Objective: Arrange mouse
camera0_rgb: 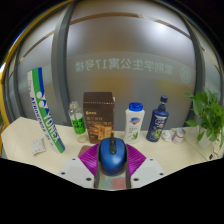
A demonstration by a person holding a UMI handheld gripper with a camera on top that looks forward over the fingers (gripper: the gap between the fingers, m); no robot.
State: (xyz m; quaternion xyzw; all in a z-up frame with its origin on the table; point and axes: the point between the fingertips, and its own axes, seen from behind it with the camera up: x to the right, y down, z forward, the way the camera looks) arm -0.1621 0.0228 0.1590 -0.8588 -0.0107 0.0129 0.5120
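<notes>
A blue computer mouse [112, 153] sits between my gripper's [112, 160] two magenta pads [89, 157], just above the white table. Both pads press against the mouse's sides, so the fingers are shut on it. The mouse's rear end faces the camera and its front points toward the row of items at the back of the table.
Along the back stand a tall blue-and-white tube [45, 110], a green-capped bottle [75, 120], a brown box [98, 115], a white pouch [135, 122], a dark blue bottle [158, 118] and a potted plant [207, 120]. A glass wall lies behind them. A small white item [38, 147] lies to the left.
</notes>
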